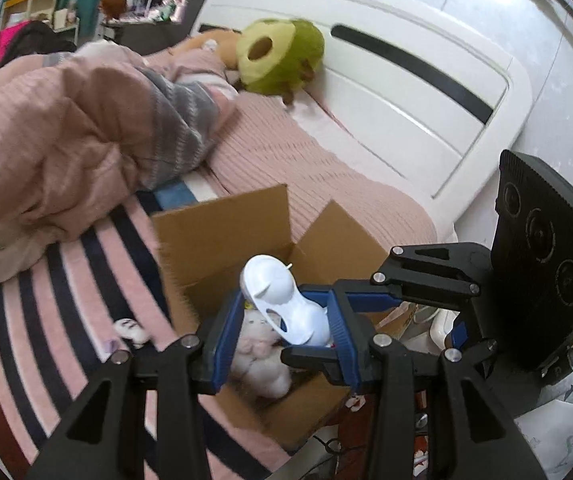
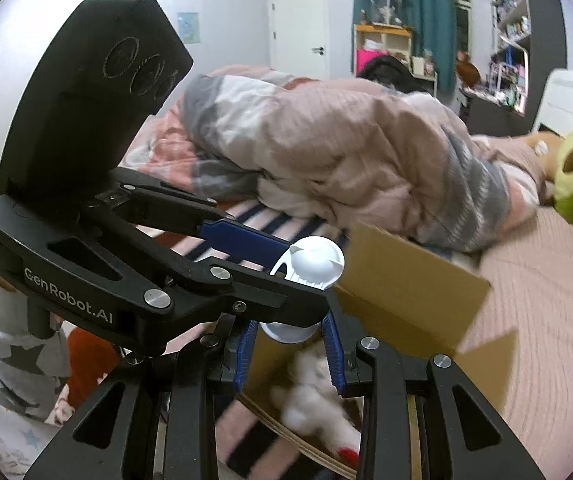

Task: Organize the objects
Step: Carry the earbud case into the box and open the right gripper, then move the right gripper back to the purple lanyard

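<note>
A white plastic toy (image 1: 286, 304) hangs over an open cardboard box (image 1: 222, 236) on the bed. Both grippers meet on it. My left gripper (image 1: 282, 320) has its blue fingers on either side of the toy's lower body. My right gripper (image 1: 326, 294) comes in from the right and crosses it. In the right wrist view the toy's round head (image 2: 314, 265) sits at the left gripper's fingertips (image 2: 282, 256), and its base (image 2: 286, 334) lies between the right gripper's blue fingers (image 2: 290, 344). A white plush (image 1: 258, 356) lies inside the box (image 2: 406, 280).
A crumpled pink and grey duvet (image 1: 66, 128) fills the bed's left side. A green avocado plush (image 1: 278, 56) leans by the white headboard (image 1: 406, 92). A small plush (image 1: 130, 330) lies on the striped sheet left of the box. Clutter sits on the floor beside the bed.
</note>
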